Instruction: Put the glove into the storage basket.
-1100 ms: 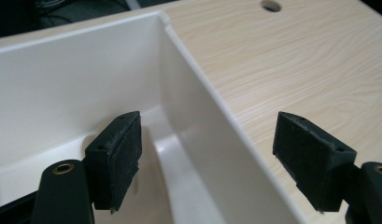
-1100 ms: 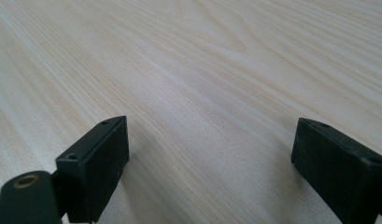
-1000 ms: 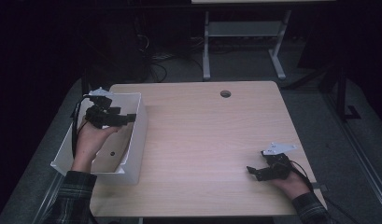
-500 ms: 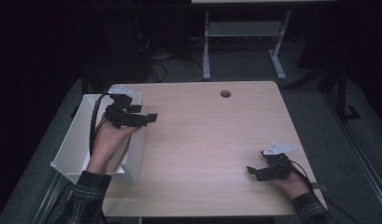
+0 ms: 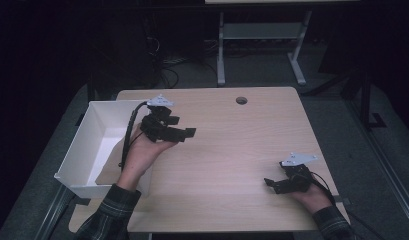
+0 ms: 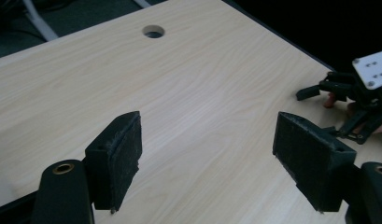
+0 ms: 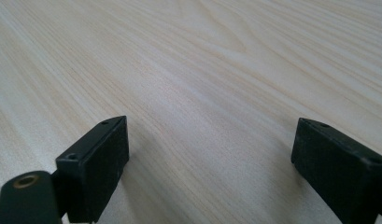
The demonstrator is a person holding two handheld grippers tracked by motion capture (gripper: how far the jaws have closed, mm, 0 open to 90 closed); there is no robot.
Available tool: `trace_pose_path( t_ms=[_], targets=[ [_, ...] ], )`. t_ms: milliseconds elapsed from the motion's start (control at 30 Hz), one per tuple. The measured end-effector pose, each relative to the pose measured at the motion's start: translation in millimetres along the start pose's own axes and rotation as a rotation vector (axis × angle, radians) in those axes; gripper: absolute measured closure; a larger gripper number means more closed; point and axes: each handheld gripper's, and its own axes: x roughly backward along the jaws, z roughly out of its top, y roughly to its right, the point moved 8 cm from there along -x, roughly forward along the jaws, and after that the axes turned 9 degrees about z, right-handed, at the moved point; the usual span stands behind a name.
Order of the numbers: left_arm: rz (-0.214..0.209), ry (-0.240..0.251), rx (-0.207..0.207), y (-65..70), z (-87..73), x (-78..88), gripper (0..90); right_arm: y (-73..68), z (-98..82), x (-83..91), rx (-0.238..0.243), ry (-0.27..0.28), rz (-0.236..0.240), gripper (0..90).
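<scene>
We see the left gripper [image 5: 184, 131] at centre left of the high view, held in a hand above the wooden table [image 5: 232, 150], just right of the white bin [image 5: 84, 145]. Its jaws point toward the right of the frame. In the left gripper view the same gripper [image 6: 207, 161] has its two black padded jaws standing wide apart, with bare wood grain between them and nothing held or touched.

We find the bin at the left edge of the table in the high view; its rim hangs partly past the tabletop. The forearm in a plaid sleeve [image 5: 109, 215] crosses its near right corner. What lies inside we cannot tell beyond a white floor.

We note the right gripper [image 5: 272, 184] at lower right of the high view, low over the table, jaws aimed left. In the right gripper view its jaws [image 7: 207, 163] are also well apart, close above the wood, gripping nothing. The left gripper view catches it at the right edge [image 6: 319, 95].

A round hole [image 5: 241, 100] sits near the table's far edge, upper centre of the frame.
</scene>
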Motion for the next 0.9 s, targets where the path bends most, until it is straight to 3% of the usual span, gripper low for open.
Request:
trace_pose_path(
  t_ms=[333,900],
  targets=[
    [-0.064,-0.028,-0.041,33.2,-15.7,-34.0,23.6,0.0,0.0,0.0,0.0,0.0,0.0,10.5],
    [-0.122,-0.056,-0.133,60.6,-58.0,-72.1,22.8,0.0,0.1,-0.1,0.006,0.001,0.002,10.5]
  ],
)
